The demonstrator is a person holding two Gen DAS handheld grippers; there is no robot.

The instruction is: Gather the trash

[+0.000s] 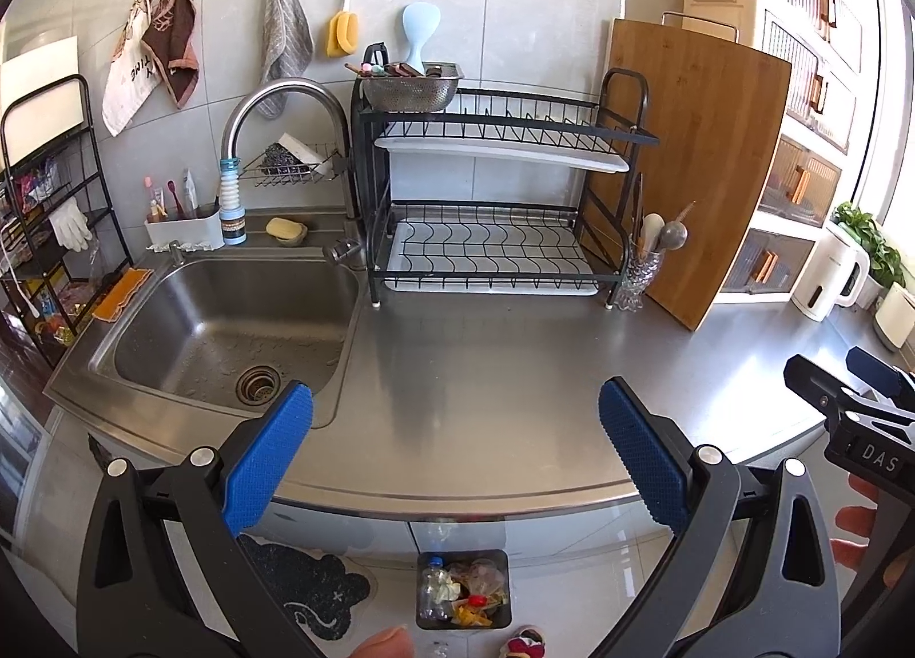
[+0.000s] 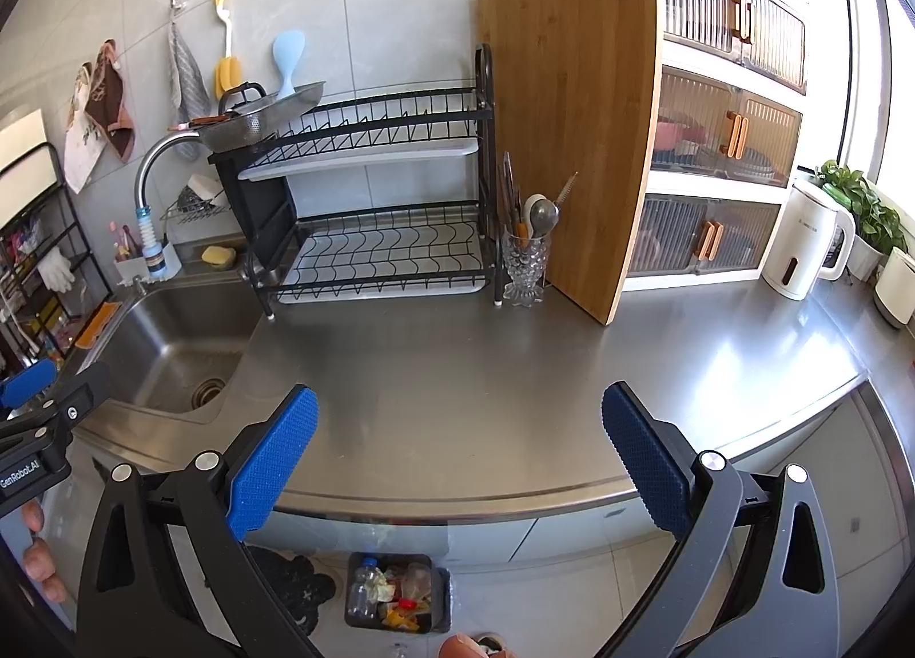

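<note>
Two tools, left (image 1: 454, 455) and right (image 2: 460, 455), gape; one bin (image 1: 462, 589), perhaps one bottle (image 1: 432, 589).

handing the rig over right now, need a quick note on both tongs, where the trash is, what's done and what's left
Left tongs: open, empty, held over the counter's front edge.
Right tongs: open, empty, same height, to the right.
Trash bin: on the floor below the counter edge, holding a plastic bottle and crumpled wrappers.
Steel counter: no loose trash visible on it; sink basin shows only specks near the drain.
Done: visible trash appears binned.
Left: probably only a check of spots the cameras miss.
</note>
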